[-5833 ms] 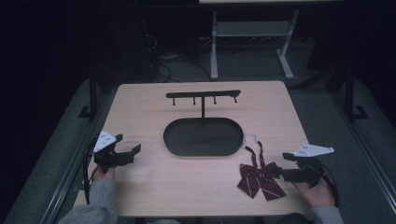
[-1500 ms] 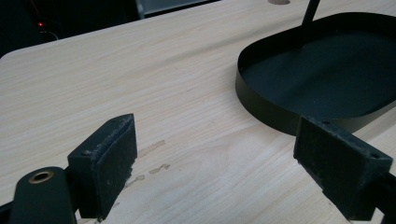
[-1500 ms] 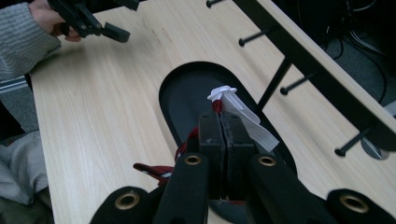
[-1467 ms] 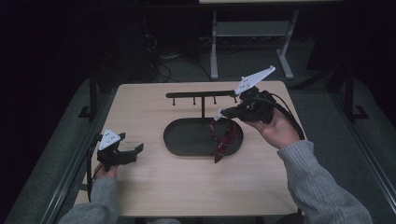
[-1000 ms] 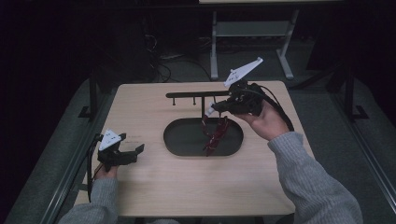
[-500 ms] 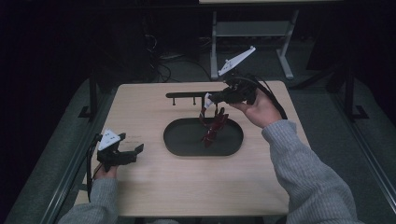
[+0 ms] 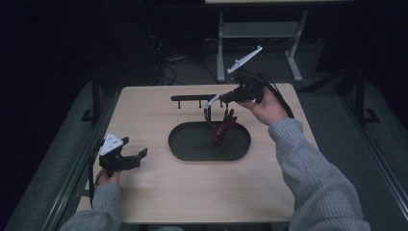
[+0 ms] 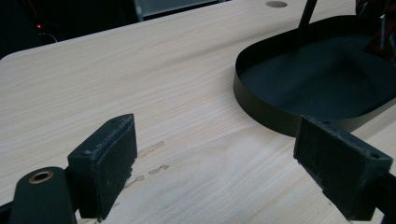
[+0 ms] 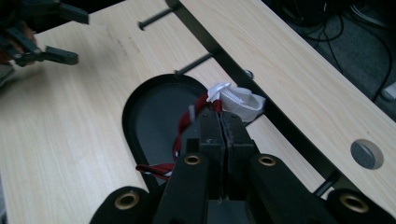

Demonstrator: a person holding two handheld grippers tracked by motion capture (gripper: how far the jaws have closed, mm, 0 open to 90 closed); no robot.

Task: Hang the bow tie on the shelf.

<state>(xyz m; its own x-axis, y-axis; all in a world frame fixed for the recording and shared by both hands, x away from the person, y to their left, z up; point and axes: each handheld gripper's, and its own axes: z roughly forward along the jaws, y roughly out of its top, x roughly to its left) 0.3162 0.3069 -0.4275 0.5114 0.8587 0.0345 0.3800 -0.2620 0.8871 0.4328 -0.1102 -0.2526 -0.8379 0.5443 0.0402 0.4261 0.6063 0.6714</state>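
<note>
Right tool [image 7: 210,103] raised over tray [image 7: 185,144]

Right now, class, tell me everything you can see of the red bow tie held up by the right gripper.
The bow tie is dark red striped fabric with a thin red strap and a white tag at the top. The right gripper pinches it by the strap, jaws shut. It hangs limp, dangling over the black oval tray, just in front of the hook rack.
</note>
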